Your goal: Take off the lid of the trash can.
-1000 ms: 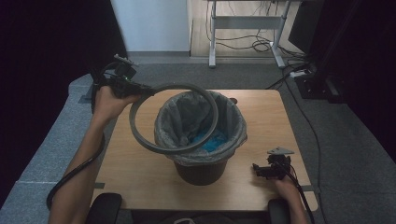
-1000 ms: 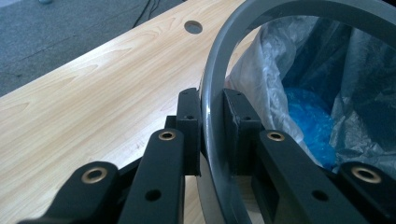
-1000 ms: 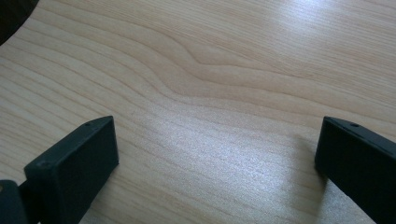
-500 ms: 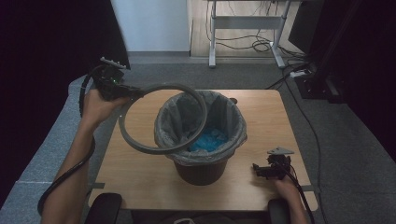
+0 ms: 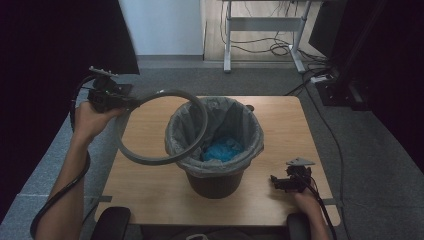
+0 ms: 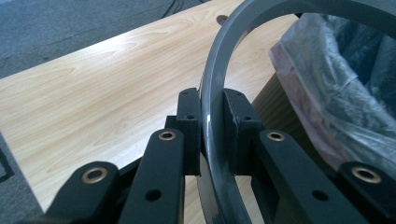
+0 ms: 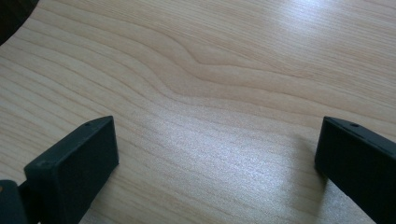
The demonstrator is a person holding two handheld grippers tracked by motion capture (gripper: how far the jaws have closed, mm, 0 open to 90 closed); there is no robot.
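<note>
Ring: a grey plastic hoop [image 5: 150, 159], the bin's rim ring by the look of it, is hanging tilted in the air at the left of the bin, its right arc overlapping the bin's mouth and its left part sitting out over the left side of the table.
Left gripper: the left gripper [image 5: 117, 102] is clamping the ring's far-left edge; in the left gripper view the two black pads [image 6: 189, 122] are pressing on either side of the grey band [image 6: 211, 98], so the jaws are nearly closed with only the ring's thickness between them.
Bin: a dark bin [image 5: 216, 181] is standing mid-table with a clear liner bag [image 5: 250, 145] folded over its lip and something crumpled and blue [image 5: 222, 148] lying inside.
Right gripper: the right gripper [image 5: 276, 181] is resting low at the near right of the table, well apart from the bin; jaws are standing wide open with nothing but bare wood between them.
Table: light wood top [image 5: 280, 125], with grey carpet [image 5: 370, 165] all around it.
</note>
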